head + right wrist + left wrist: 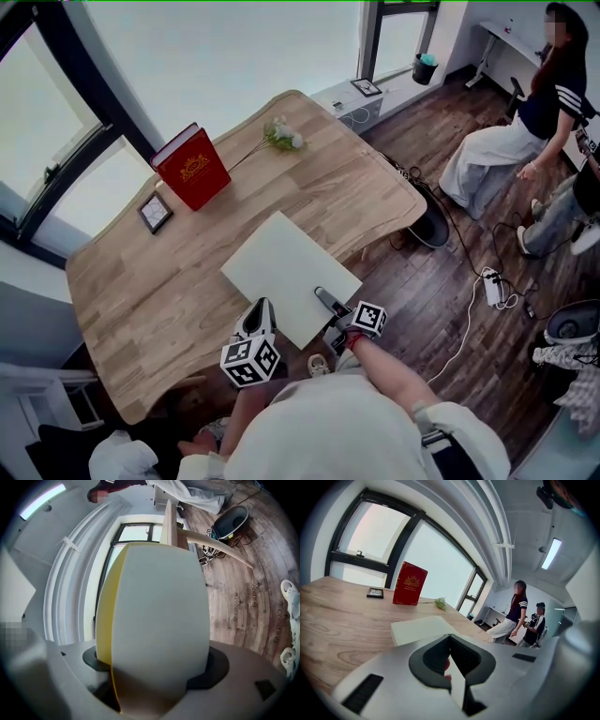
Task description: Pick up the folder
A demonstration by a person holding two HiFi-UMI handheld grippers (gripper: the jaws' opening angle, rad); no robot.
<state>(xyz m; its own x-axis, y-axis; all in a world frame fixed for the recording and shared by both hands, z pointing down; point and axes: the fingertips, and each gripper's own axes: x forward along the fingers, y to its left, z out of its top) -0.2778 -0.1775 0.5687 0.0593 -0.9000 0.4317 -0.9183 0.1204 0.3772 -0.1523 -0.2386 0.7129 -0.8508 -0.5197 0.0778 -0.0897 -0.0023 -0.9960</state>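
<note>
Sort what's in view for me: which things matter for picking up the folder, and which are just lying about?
In the job:
- folder, white, at the table's near edge
- right gripper, clamped on the folder's edge
- left gripper, jaws together, by the folder's near corner

Lying about:
- red book
- small picture frame
- flower sprig
- power strip on the floor

White folder [281, 272] flat on wooden table [141, 291].
Right gripper [324, 298] at its near-right edge, left gripper [260, 311] at near corner; red book [192, 167] far-left.

R tool [323, 298] clamped on folder [281, 267] (forearm outstretched), L tool [261, 311] jaws together.
</note>
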